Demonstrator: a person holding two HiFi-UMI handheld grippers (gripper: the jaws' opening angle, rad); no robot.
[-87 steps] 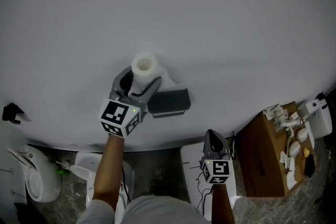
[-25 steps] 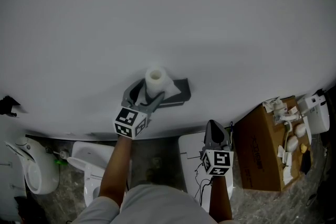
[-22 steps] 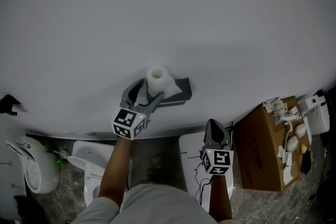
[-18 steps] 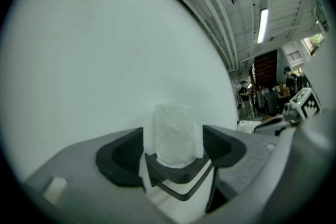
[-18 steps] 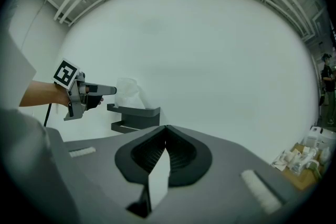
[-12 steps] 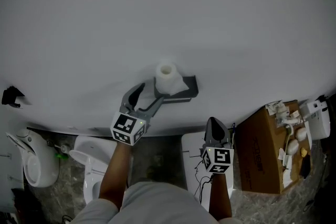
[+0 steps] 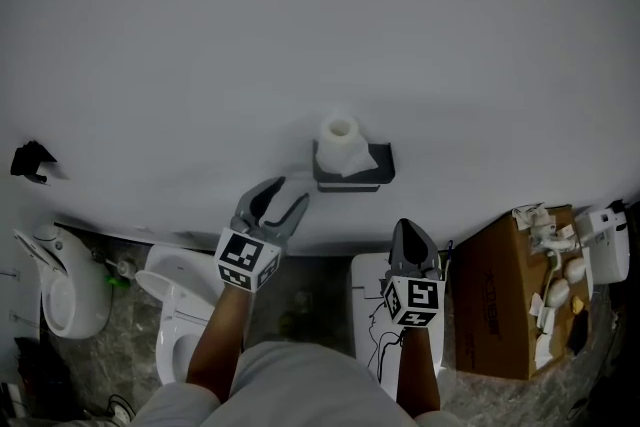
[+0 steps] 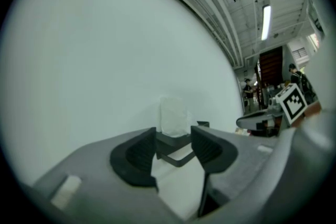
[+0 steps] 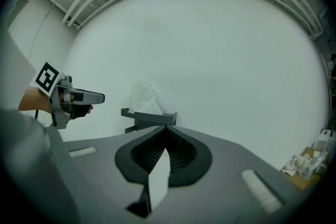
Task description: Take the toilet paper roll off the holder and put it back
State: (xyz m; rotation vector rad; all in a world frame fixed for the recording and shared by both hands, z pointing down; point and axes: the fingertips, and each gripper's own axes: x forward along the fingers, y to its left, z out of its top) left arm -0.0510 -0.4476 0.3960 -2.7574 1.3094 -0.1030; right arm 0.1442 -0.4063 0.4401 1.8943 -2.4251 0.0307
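A white toilet paper roll (image 7: 340, 137) stands upright on the dark holder (image 7: 352, 173) fixed to the white wall. My left gripper (image 7: 288, 193) hangs below and left of the holder, apart from the roll. Its jaws have just been closing and stand partly open with nothing between them. In the left gripper view the roll (image 8: 173, 114) and holder (image 8: 177, 143) show beyond the left gripper (image 8: 173, 139). My right gripper (image 7: 408, 233) is shut and empty, below and right of the holder. The right gripper view shows the roll (image 9: 143, 98) on the holder (image 9: 149, 117) ahead of the right gripper (image 9: 167, 129).
Below the wall stand a white toilet (image 7: 185, 310), a white box with cables (image 7: 372, 320) and a cardboard box (image 7: 505, 300) holding several small items. A white fixture (image 7: 58, 300) and a black wall hook (image 7: 32, 160) are at the left.
The left gripper carried the roll right onto the holder, let go of it and drew back down and left, jaws narrowing. The right gripper stayed shut.
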